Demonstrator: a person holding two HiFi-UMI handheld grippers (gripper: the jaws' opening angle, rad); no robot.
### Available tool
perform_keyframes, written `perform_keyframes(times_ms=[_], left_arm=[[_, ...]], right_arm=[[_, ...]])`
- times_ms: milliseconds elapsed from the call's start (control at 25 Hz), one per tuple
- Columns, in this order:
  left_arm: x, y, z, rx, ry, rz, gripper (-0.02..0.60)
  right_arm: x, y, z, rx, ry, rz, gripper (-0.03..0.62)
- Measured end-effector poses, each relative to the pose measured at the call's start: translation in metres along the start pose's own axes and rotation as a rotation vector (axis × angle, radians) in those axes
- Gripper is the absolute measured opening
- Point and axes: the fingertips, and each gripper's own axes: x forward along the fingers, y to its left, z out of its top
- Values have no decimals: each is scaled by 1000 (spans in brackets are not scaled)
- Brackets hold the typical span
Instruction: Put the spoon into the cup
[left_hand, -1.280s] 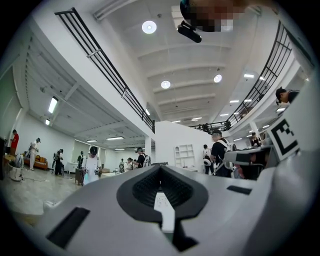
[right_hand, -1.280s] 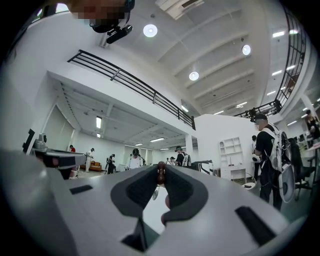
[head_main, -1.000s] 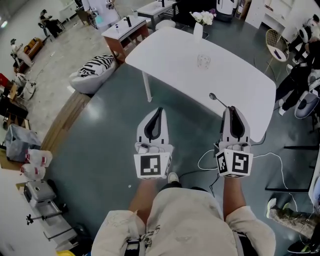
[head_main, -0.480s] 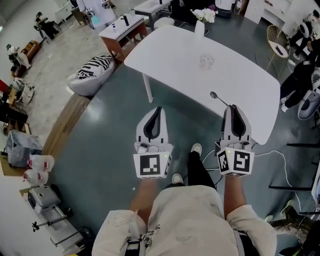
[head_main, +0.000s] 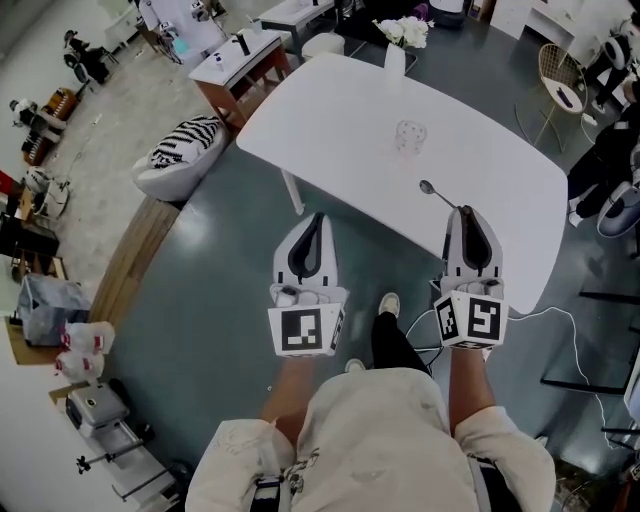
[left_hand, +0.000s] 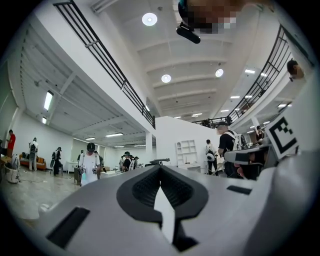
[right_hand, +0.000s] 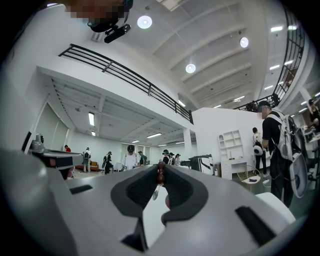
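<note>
A clear glass cup (head_main: 405, 133) stands near the middle of the white table (head_main: 330, 110). My right gripper (head_main: 466, 212) is shut on the handle of a metal spoon (head_main: 436, 194), whose bowl points out over the table's near edge toward the cup. In the right gripper view the spoon (right_hand: 156, 192) sticks out past the closed tips of the right gripper (right_hand: 161, 171). My left gripper (head_main: 318, 218) hangs level over the floor just short of the table, shut with nothing in it. In its own view the left gripper (left_hand: 160, 169) shows its tips together.
A white vase of flowers (head_main: 398, 45) stands at the table's far edge. A striped beanbag (head_main: 185, 150) and a wooden side table (head_main: 245, 60) lie to the left, a wire chair (head_main: 560, 85) to the right. A white cable (head_main: 540, 312) trails on the floor. People stand far off.
Both grippers have moved forward with the person's step toward the table. The right gripper's tip and the spoon now reach over the table's near edge. Neither grip has changed.
</note>
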Motion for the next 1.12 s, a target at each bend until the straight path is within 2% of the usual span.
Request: perform_keyframes(times_ms=[400, 760, 1120], left_arm=[[113, -21, 7, 24, -6, 1, 3], [206, -41, -4, 40, -7, -7, 3], [263, -47, -20, 49, 14, 1, 3]], right_arm=[[92, -72, -4, 52, 4, 9, 25], [160, -134, -21, 79, 17, 6, 25], [210, -164, -38, 97, 37, 29, 25]])
